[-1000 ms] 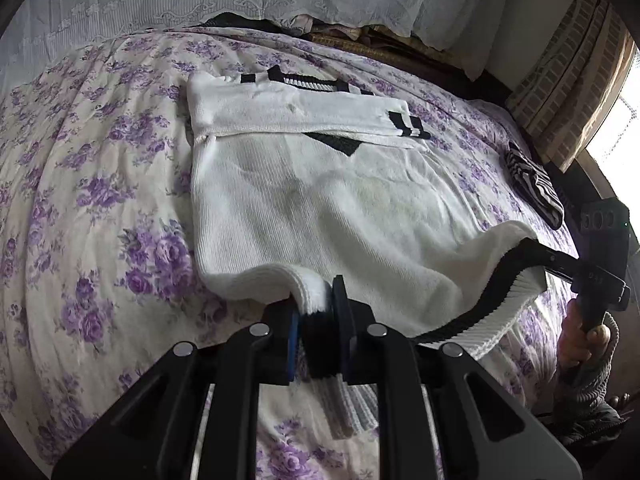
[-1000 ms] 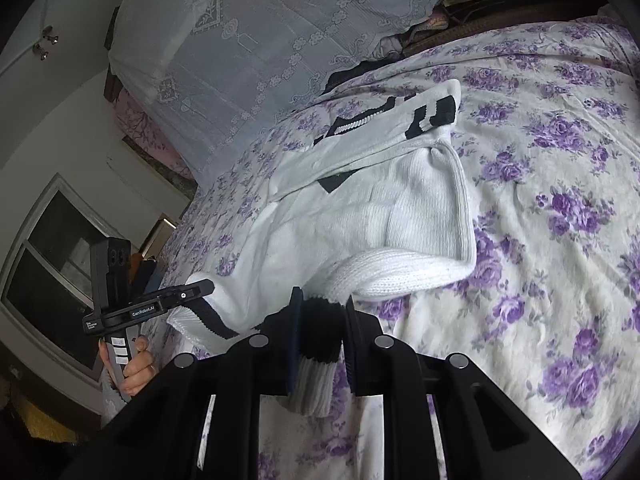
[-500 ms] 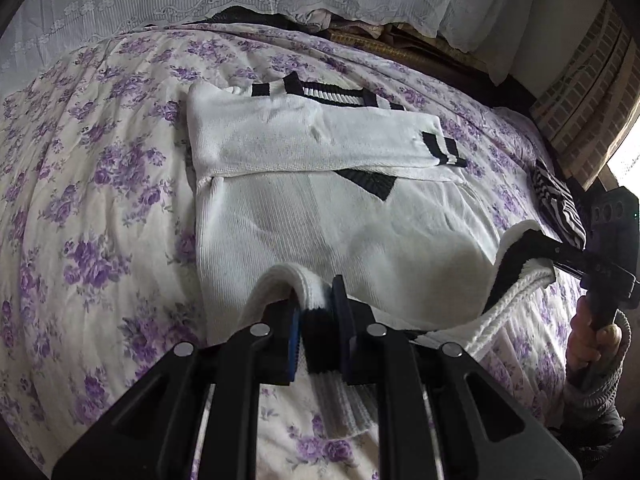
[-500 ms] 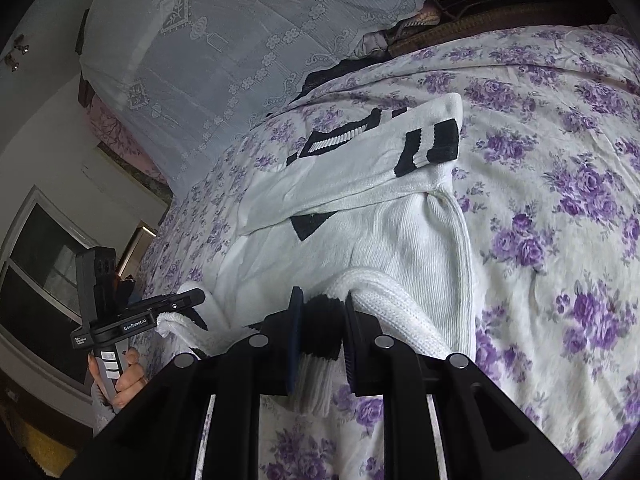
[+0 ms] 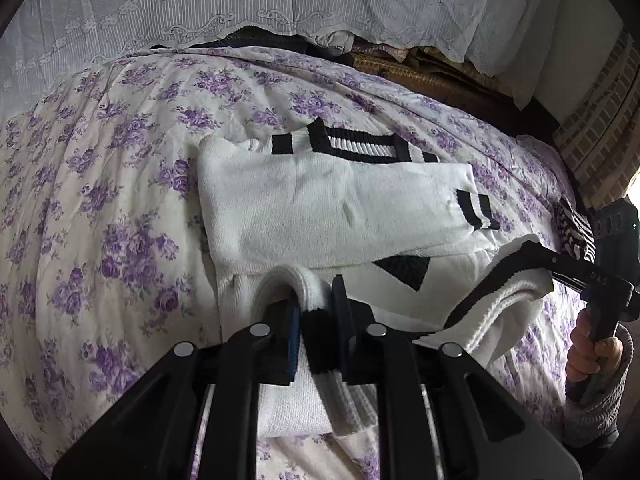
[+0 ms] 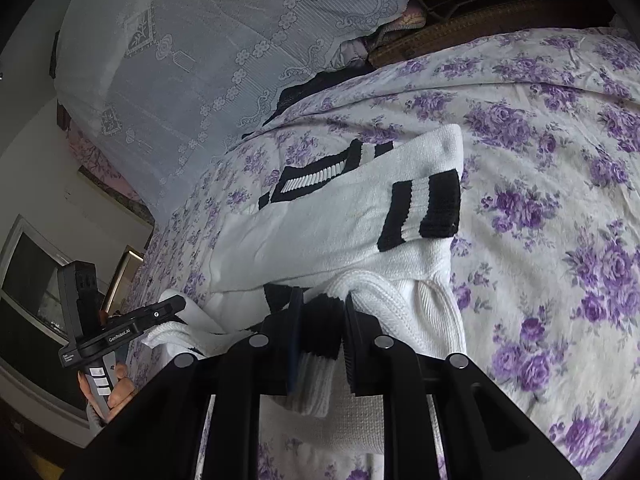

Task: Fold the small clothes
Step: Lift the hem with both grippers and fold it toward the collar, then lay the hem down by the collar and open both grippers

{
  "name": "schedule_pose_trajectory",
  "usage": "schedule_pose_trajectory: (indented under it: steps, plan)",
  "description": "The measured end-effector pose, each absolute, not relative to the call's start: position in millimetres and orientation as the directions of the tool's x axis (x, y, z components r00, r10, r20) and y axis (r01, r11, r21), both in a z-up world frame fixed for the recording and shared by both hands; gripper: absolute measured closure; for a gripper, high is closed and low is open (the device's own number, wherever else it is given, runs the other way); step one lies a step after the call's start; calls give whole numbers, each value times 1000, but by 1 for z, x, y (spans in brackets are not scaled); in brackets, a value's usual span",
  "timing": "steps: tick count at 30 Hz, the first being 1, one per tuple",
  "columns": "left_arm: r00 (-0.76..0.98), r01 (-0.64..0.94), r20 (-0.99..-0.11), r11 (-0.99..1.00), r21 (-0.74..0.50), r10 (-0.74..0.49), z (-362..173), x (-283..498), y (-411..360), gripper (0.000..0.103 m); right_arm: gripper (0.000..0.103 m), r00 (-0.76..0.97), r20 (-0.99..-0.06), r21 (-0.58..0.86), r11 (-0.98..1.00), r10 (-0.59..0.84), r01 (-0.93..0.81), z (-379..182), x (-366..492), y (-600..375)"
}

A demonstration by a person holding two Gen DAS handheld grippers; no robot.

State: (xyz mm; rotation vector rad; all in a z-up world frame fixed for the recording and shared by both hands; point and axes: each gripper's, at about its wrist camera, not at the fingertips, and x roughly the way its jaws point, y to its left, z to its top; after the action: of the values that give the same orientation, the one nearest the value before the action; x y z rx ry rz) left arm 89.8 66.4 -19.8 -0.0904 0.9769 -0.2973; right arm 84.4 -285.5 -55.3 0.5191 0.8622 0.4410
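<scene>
**Hem up, collar ahead: fold line runs across both grippers**

While both jaws pinch the bottom hem, I note the one relation that matters: the sweater (image 5: 320, 208) lies straight ahead of me on the floral bedspread (image 5: 100, 200), collar end farthest, hem end lifted at my grippers. Its long axis runs away from me, hem to collar; the hem I hold runs crosswise to that, from one gripper to the other.

Left gripper (image 5: 316, 320): pads pressed together on the black-edged rib at the left hem corner, cloth humped over the inner pad and hanging below the jaws. Right gripper (image 6: 320, 328): same, clamped on the right hem corner, rib hanging down between the fingers. From the left wrist view I see the right gripper off to the right, level with mine, a hand (image 5: 592, 348) on its grip; the hem sags a little between the two.

Sleeves (image 6: 340, 216) are already laid across the chest, striped cuffs showing. They lie just beyond the raised hem. The collar (image 5: 352, 144) sits past them, near the lace cover (image 5: 280, 4) at the head of the bed.

Judgement: neither hand is nearer the collar; they stand about abreast. So the coming move, as I read it, is both carrying the hem forward together, over the sleeves toward the collar. If one leads, the fold edge goes skew. Slack in the middle may wrinkle on landing.
</scene>
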Motion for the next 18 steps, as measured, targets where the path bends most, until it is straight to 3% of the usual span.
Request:
schedule_pose_trajectory:
  steps: [18]
  plan:
    - [541, 139, -790, 957, -253, -287, -15, 193, 78, 90, 85, 613, -567, 628, 771, 550, -111, -47, 190, -288]
